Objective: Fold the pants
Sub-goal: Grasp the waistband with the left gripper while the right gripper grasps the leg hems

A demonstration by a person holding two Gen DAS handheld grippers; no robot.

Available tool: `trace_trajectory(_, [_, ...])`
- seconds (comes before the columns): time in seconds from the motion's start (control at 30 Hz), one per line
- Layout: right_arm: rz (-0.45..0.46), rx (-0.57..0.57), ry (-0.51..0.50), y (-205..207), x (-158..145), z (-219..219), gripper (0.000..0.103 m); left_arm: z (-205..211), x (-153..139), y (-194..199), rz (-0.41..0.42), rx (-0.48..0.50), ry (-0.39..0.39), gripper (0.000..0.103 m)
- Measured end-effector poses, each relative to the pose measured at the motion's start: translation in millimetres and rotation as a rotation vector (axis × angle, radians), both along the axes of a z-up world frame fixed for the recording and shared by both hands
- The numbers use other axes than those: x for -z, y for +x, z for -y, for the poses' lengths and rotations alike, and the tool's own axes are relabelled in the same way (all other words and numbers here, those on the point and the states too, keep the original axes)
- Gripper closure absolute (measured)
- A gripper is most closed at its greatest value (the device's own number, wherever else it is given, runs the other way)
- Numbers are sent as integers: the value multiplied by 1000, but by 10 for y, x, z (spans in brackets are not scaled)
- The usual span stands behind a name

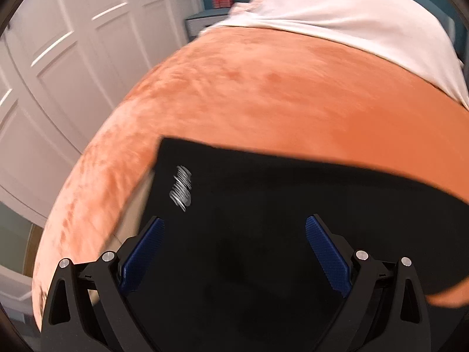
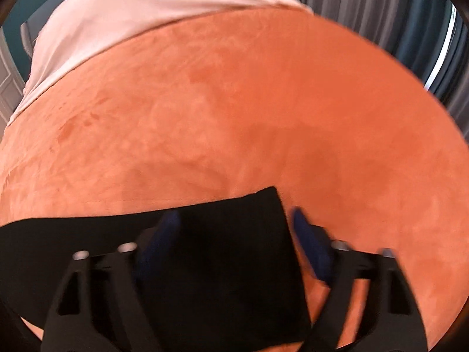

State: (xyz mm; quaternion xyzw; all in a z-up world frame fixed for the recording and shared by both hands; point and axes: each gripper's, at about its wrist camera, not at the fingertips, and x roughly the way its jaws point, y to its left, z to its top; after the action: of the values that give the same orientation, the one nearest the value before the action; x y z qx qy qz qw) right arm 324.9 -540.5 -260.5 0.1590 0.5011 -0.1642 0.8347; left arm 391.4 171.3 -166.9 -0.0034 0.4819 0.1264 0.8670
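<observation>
Black pants (image 1: 263,205), white logo (image 1: 181,189) near one corner, lie flat as a folded band with straight edges on orange blanket (image 1: 263,102).

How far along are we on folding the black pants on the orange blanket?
Done: the black pants lie flat on the orange blanket with straight edges, apparently folded at least once; the blur hides the layers. In hand: nothing is gripped. The left tongs and right tongs are open above the fabric. Left: likely another fold from the right tongs' corner.
</observation>
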Motion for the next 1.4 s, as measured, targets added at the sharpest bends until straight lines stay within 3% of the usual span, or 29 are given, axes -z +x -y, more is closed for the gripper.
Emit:
trace_trajectory(0.1, [8, 6, 5, 31, 70, -2, 31, -350, 40, 340, 8, -56, 79, 8])
trace_trajectory(0.17, [15, 9, 0, 36, 91, -21, 36, -509, 119, 529, -17, -67, 88, 8])
trace_trajectory(0.27, [17, -1, -8, 23, 81, -65, 57, -713, 317, 839, -79, -99, 81, 10])
trace_trajectory(0.3, [16, -8, -7, 27, 61, -84, 70, -747, 389, 926, -108, -93, 52, 11])
trace_trajectory(0.33, [13, -16, -2, 35, 39, -99, 81, -774, 438, 991, -128, -77, 19, 32])
trace_trajectory(0.37, [6, -27, 2, 49, 18, -136, 85, -769, 480, 1040, -152, -65, -3, 68])
trace_trajectory(0.43, [-11, -51, -25, 92, -40, -233, 91, -767, 500, 1107, -190, -56, -69, 103])
trace_trajectory(0.57, [22, -64, -50, 60, -292, -347, 92, -773, 168, 967, -107, -39, -103, 103])
trace_trajectory(0.67, [98, -57, -47, -85, -631, -370, 92, -865, -226, 676, -37, -9, -176, 103])
trace_trajectory(0.77, [177, -74, -39, -335, -1031, -399, 92, -906, -613, 306, 31, 42, -136, 103])
trace_trajectory(0.93, [256, -121, -40, -775, -1487, -518, 92, -1179, -1133, -442, 120, 61, -187, 103])
trace_trajectory(1.0, [261, -148, -48, -961, -1598, -590, 92, -1262, -1099, -586, 76, 47, -168, 103])
trace_trajectory(1.13, [214, -158, -56, -1148, -1545, -640, 92, -1273, -703, -412, -64, 22, -211, 98])
trace_trajectory(1.2, [215, -143, -43, -1184, -1513, -648, 92, -1227, -504, -225, -104, -6, -170, 85])
trace_trajectory(1.27, [216, -126, -25, -1186, -1489, -656, 92, -1249, -346, -24, -110, -50, -148, 54])
trace_trajectory(1.4, [200, -139, -49, -1120, -1485, -693, 92, -1435, 8, 469, -139, -147, -206, 48])
